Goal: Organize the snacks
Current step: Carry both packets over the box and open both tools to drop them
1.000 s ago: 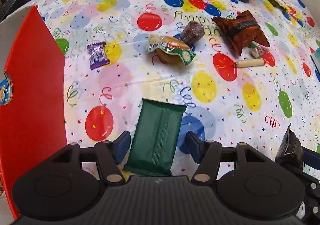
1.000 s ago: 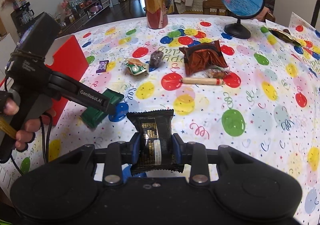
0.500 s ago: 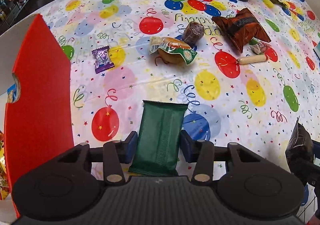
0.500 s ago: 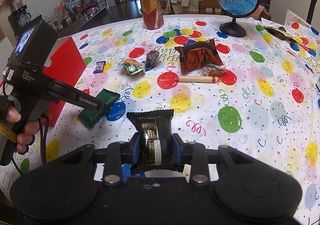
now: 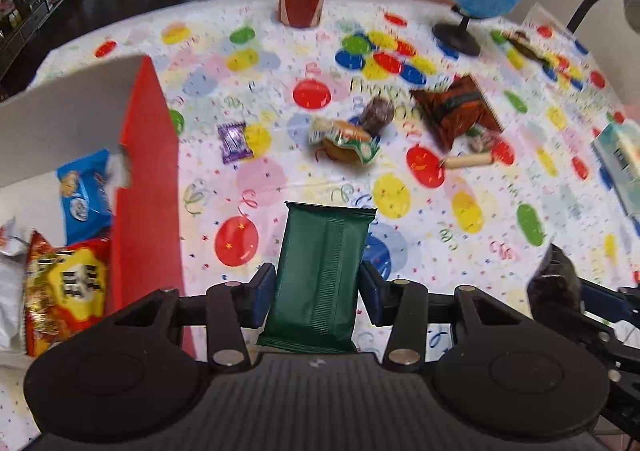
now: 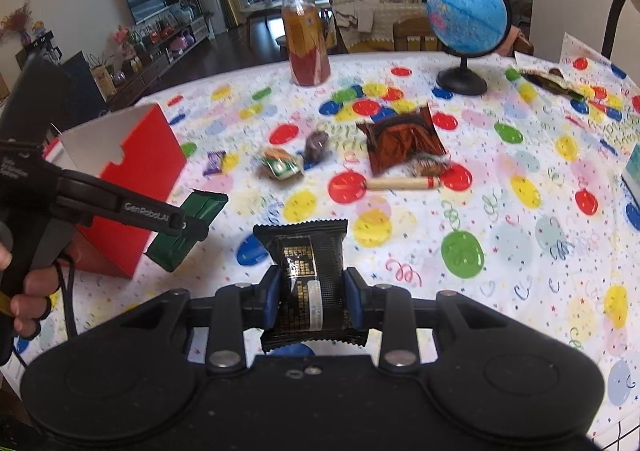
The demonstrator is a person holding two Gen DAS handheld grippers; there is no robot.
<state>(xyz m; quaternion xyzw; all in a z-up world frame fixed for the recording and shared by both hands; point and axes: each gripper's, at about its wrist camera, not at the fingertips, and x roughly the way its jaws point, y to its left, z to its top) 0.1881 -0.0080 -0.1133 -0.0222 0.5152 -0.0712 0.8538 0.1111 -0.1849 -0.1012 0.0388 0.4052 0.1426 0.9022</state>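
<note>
My left gripper (image 5: 316, 293) is shut on a dark green snack packet (image 5: 320, 275), lifted off the table beside the red box (image 5: 140, 187). From the right wrist view the same green packet (image 6: 192, 227) hangs in the left gripper (image 6: 188, 229), next to the red box (image 6: 132, 187). My right gripper (image 6: 312, 301) is shut on a black snack packet (image 6: 306, 271), held above the tablecloth. Inside the box lie a blue packet (image 5: 82, 195) and a red-yellow bag (image 5: 66, 287).
Loose snacks lie mid-table: a purple candy (image 5: 234, 137), a green-orange packet (image 5: 344, 139), a brown ball (image 5: 378, 113), an orange-brown bag (image 5: 456, 111), a sausage stick (image 5: 466, 161). A juice bottle (image 6: 306, 41) and globe (image 6: 464, 27) stand at the back. A person's hand (image 6: 28, 291) grips the left handle.
The left jaws closed on the green packet and lifted it off the table; the box's inside has come into view. The right gripper rose slightly with the black packet.
</note>
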